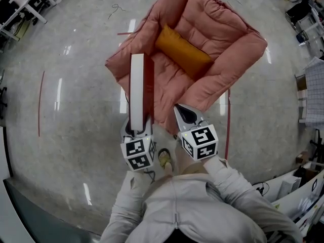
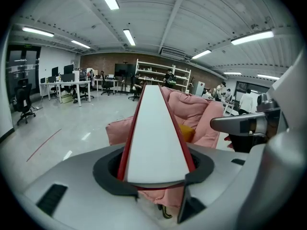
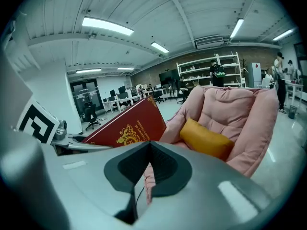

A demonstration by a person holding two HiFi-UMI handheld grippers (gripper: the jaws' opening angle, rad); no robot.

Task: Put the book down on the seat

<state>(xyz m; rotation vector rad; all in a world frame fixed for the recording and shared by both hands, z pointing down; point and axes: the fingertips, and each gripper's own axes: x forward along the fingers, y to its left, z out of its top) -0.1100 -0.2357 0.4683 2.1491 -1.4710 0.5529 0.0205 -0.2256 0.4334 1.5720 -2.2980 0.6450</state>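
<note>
A thick book [image 1: 136, 90] with a dark red cover and white page edges stands on edge, and my left gripper [image 1: 136, 130] is shut on its near end. It hangs over the front left corner of the pink padded seat [image 1: 172, 82]. In the left gripper view the book [image 2: 156, 133] runs out from between the jaws of that gripper [image 2: 156, 176] toward the chair [image 2: 196, 109]. An orange cushion [image 1: 183, 52] lies at the back of the seat. My right gripper [image 1: 186, 114] is shut and empty at the seat's front edge. Its view shows the book's cover [image 3: 127, 126] on the left.
The chair stands on a polished grey floor with red tape lines [image 1: 39, 105]. The person's shoe [image 1: 164, 158] is just below the grippers. Desks with office chairs [image 2: 67, 83], a shelving unit [image 2: 160, 73] and people [image 3: 280, 80] are far off.
</note>
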